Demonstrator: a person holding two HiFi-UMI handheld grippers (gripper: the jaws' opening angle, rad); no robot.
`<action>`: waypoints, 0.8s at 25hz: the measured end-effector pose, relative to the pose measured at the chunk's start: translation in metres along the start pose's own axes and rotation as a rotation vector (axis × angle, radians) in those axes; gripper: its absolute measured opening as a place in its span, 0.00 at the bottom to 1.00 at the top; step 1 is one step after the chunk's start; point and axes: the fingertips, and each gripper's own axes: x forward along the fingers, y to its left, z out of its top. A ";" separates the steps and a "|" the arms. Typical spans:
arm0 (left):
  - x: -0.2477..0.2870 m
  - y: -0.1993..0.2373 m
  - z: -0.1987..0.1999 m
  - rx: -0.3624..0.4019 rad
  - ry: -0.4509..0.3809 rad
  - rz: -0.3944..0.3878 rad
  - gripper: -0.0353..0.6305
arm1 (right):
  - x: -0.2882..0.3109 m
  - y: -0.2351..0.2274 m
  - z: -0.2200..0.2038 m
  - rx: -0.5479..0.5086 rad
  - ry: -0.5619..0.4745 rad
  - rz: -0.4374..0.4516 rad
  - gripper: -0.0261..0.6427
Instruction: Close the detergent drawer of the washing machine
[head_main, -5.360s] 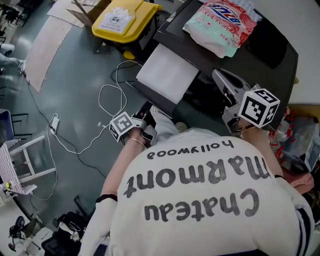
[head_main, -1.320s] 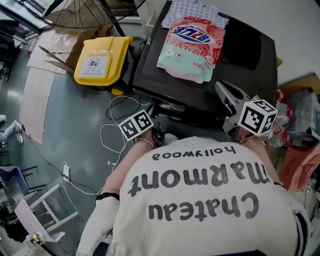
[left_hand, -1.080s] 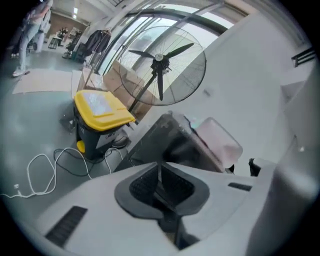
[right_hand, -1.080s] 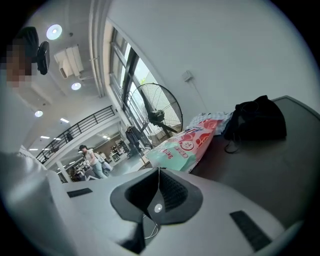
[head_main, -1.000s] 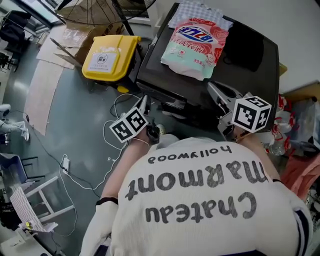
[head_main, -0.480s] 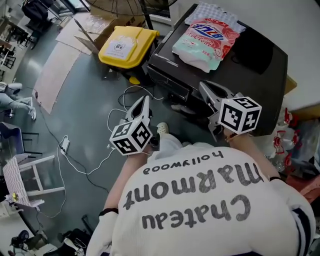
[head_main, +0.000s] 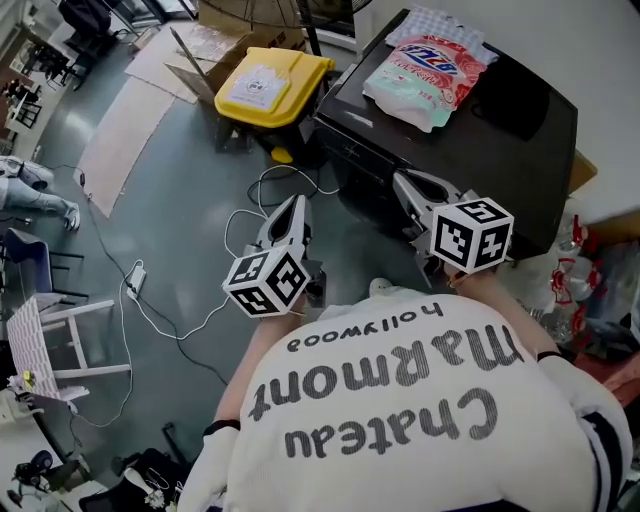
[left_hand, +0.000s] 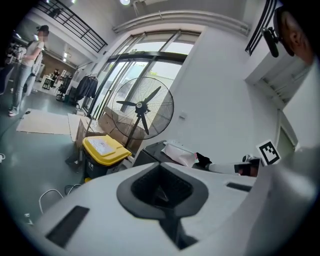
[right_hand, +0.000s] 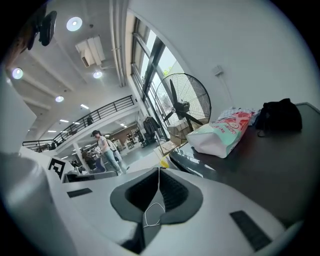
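The detergent drawer is at the left end of the front panel of the black washing machine. It now looks flush, where earlier it stuck out pale. I have drawn both grippers back toward me. My left gripper and right gripper are 2 closed, empty pairs of jaws. I judge the closing done. A pink-and-mint detergent pouch lies on top, at the far side.

Reads bright and even throughout. Daylight through tall windows, backed by round ceiling lamps with mild flare. Shadows soft and faint on the grey floor. Pale sheen along the front edge of the dark washing machine top. Head view sharp. Gripper views strongly fisheye, black at the corners, nearest foreground soft.
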 end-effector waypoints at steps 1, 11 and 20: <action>-0.006 0.000 0.000 0.001 0.003 -0.007 0.06 | -0.002 0.006 -0.003 0.000 0.001 -0.003 0.08; -0.086 0.009 -0.008 0.027 0.035 -0.034 0.06 | -0.031 0.063 -0.037 0.029 -0.010 -0.053 0.08; -0.126 0.003 -0.028 0.020 0.042 -0.063 0.06 | -0.059 0.095 -0.073 0.021 0.002 -0.075 0.08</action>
